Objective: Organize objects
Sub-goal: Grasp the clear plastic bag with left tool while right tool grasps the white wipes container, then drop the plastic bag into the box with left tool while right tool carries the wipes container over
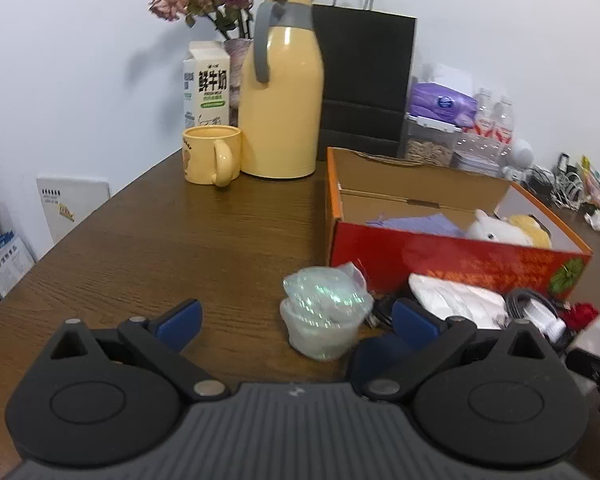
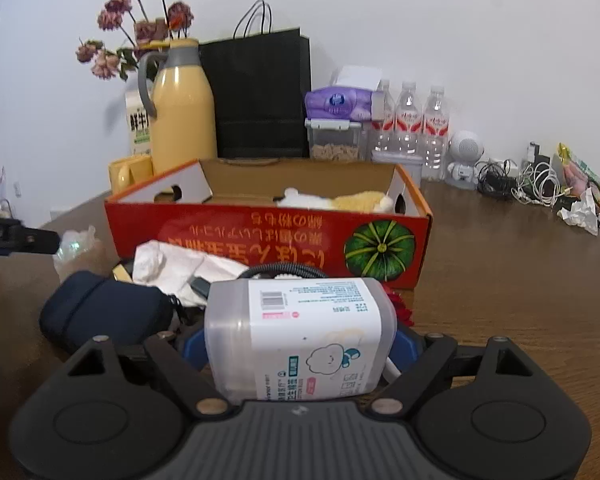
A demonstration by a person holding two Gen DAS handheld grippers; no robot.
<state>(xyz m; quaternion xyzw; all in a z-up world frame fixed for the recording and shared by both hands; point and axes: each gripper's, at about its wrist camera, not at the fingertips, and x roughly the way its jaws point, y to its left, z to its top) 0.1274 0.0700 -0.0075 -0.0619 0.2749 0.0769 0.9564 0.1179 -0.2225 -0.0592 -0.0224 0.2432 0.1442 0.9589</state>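
Lying sideways — translucent white-labelled bottle (image 2: pixel 300 332)

The milk carton (image 1: pixel 206 84) just left of the yellow jug (image 1: pixel 282 96) reads 鲜牛奶 in large black characters, while the red box (image 2: pixel 268 240) in front of the jug carries upside-down yellow lettering, and the bottle (image 2: pixel 300 332) shows a barcode with print too small to read.
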